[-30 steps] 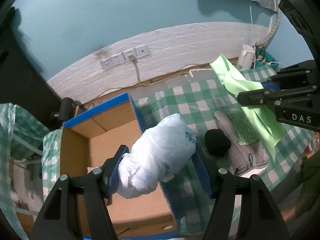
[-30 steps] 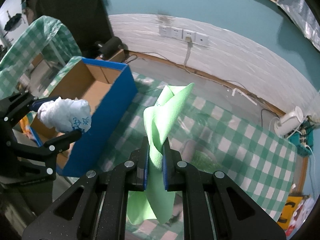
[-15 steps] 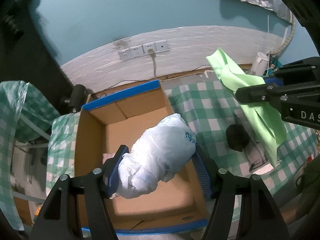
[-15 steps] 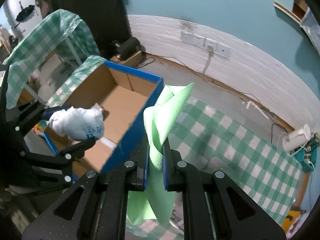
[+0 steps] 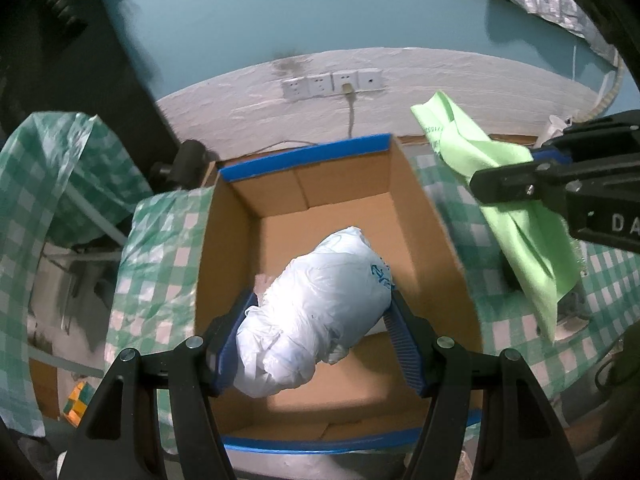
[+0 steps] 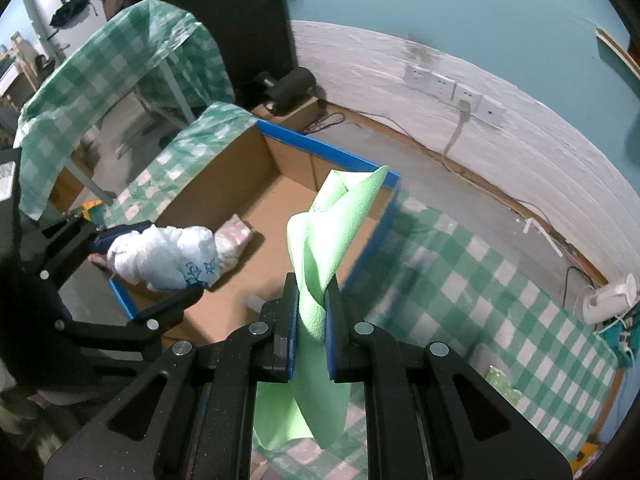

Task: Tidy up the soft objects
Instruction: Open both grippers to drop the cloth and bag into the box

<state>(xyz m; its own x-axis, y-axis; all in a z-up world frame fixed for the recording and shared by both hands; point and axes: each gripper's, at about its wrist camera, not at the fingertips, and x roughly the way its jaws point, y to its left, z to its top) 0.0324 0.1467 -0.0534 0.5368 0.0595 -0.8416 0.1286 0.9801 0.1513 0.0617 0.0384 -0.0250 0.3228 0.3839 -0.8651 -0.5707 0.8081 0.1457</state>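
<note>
Shifted since the earlier frame: both grippers, from over the checked tablecloth [image 5: 600, 280] toward the cardboard box [image 5: 280, 196]. Left gripper [image 5: 316, 320] clamped the white plastic bundle [image 5: 320, 308], centre frame, above the box interior. Right gripper [image 6: 312, 316] pinched the green cloth [image 6: 336, 224], centre frame, hanging at the box's blue rim.

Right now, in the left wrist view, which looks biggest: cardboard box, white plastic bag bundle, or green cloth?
1. cardboard box
2. white plastic bag bundle, though it is nearest the camera
3. green cloth; close to the bundle, so unsure
</note>
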